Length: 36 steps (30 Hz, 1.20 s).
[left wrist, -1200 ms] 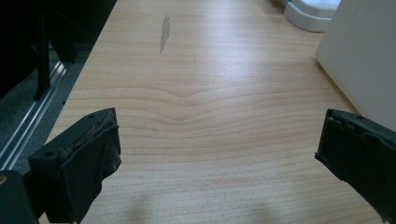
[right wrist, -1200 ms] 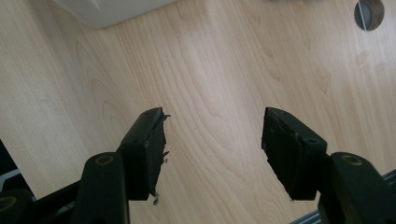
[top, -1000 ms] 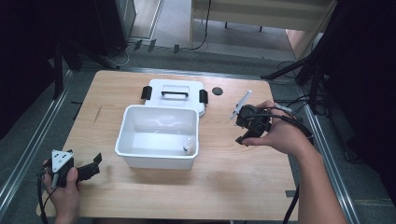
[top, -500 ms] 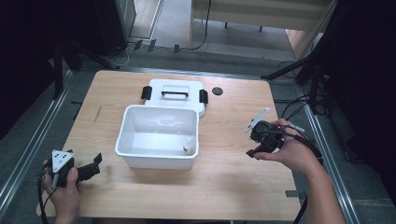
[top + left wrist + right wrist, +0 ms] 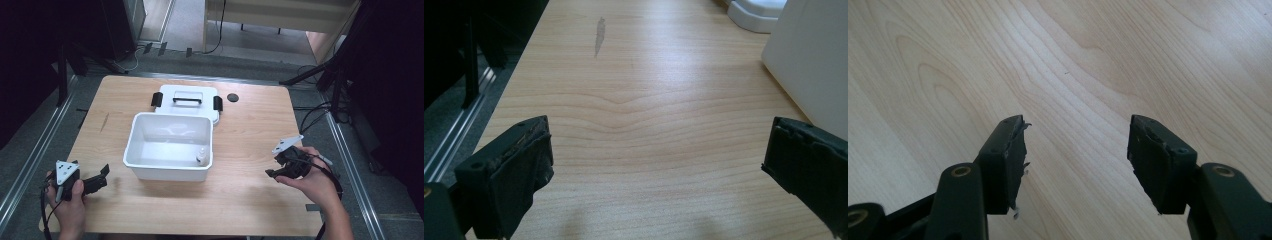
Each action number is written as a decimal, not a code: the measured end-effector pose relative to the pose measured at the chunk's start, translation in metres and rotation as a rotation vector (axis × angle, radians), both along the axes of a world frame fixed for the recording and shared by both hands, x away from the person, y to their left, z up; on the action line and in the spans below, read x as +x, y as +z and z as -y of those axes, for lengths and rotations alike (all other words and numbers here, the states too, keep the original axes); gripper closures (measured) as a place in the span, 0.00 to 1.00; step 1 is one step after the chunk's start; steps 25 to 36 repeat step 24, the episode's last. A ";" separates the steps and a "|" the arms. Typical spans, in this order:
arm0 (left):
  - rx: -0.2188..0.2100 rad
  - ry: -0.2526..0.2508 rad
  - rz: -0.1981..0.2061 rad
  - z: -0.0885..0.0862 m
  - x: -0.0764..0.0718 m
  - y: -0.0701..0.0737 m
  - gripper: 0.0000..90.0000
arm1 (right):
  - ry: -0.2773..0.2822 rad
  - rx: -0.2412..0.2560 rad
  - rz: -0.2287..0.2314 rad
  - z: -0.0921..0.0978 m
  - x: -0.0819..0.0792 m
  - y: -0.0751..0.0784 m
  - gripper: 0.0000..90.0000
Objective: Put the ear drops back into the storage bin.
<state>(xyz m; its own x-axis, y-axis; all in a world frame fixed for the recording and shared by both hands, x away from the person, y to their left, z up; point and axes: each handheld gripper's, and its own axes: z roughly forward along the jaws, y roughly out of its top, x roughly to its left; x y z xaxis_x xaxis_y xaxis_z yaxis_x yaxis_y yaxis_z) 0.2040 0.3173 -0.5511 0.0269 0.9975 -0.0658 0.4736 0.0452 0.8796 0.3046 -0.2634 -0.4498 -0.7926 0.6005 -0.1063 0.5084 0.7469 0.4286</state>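
Observation:
A white open box (image 5: 170,147) stands in the middle of the wooden table (image 5: 250,130), with a small white bottle (image 5: 201,156) in its near right corner. Its white lid (image 5: 186,101), with a black handle and clips, lies flat just behind it. My left gripper (image 5: 102,175) rests low at the table's near left, open and empty; in the left gripper view its jaws (image 5: 659,165) stand wide apart with the box wall (image 5: 809,65) at the right. My right gripper (image 5: 272,167) hovers at the near right, open over bare wood (image 5: 1073,145).
A small black round cap (image 5: 232,97) lies on the table right of the lid. Metal rails run along both table sides, and cables trail at the right edge. Dark equipment and floor lie beyond the far edge.
My right gripper has moved from beside the box's far right corner down and toward me, to the table's near right. The left gripper has stayed put.

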 end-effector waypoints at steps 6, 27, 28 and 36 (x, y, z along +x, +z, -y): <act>0.005 -0.002 -0.001 0.000 0.000 0.000 0.00 | -0.066 0.117 0.084 0.013 -0.013 -0.018 0.45; 0.011 -0.005 0.004 0.001 -0.001 0.000 0.00 | -0.349 0.668 0.399 0.064 -0.064 -0.084 0.44; 0.011 -0.005 0.004 0.001 -0.001 0.000 0.00 | -0.349 0.668 0.399 0.064 -0.064 -0.084 0.44; 0.011 -0.005 0.004 0.001 -0.001 0.000 0.00 | -0.349 0.668 0.399 0.064 -0.064 -0.084 0.44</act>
